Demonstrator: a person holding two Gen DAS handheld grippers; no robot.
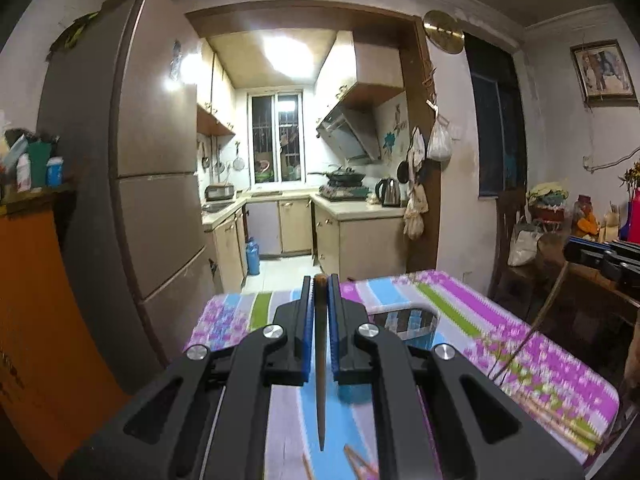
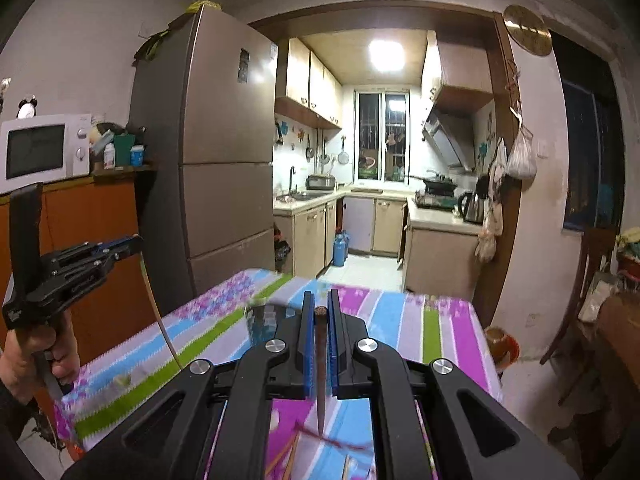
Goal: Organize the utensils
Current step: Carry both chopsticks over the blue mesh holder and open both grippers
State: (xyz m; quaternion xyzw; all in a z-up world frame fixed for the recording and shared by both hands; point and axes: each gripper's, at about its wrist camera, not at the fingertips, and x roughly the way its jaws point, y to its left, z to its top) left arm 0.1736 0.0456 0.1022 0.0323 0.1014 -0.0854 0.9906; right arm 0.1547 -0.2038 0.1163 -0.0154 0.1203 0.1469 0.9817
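Note:
My left gripper is shut on a dark wooden chopstick, which runs back from the blue pads toward the camera, held above the table. My right gripper is shut on another dark chopstick in the same way. The left gripper also shows in the right wrist view at far left, its chopstick hanging down. A dark checkered holder sits on the striped tablecloth just right of the left fingers; it shows blurred in the right wrist view. More chopsticks lie on the cloth.
The table wears a striped floral cloth. A tall fridge stands left, with an orange cabinet beside it. A wooden chair and cluttered side table are right. The kitchen doorway lies beyond the table's far edge.

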